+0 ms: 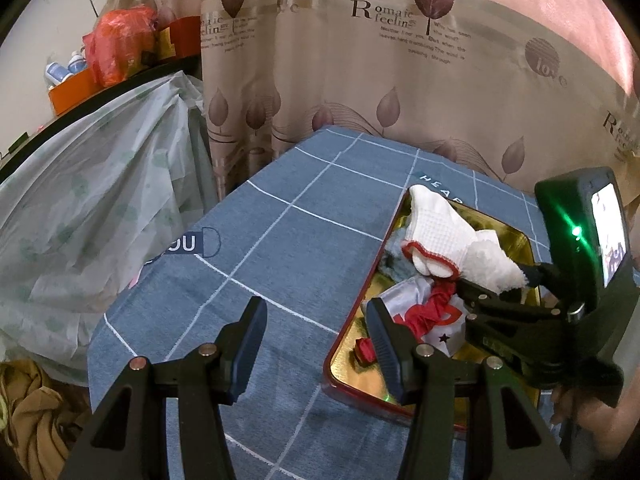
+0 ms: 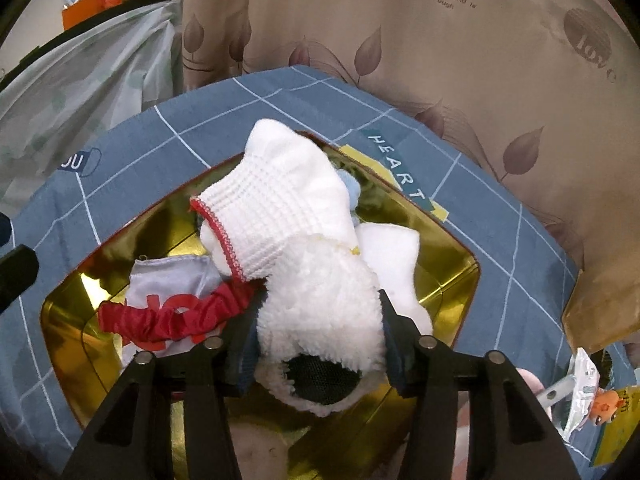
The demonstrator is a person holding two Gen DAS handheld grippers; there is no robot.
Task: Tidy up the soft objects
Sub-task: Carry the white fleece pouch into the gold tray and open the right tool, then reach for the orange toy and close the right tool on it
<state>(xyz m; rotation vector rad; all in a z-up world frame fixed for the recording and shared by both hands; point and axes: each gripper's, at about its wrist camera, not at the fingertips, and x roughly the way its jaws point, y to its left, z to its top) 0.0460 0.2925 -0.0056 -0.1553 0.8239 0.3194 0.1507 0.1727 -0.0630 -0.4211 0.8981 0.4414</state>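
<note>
The fluffy white sock (image 2: 320,300) is sitting between the right gripper (image 2: 316,344) fingers, pads touching it, above the gold tray (image 2: 64,320). Beyond the tray, cloth reads "HEART". Left gripper (image 1: 316,344) is gaping empty.

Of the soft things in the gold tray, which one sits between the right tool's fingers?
The fluffy white plush item with a dark patch; the red-trimmed white glove and red fabric lie outside them.

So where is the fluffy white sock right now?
The fluffy white sock sits between the right claw pads over the gold tray, beside the ribbed white sock.
</note>
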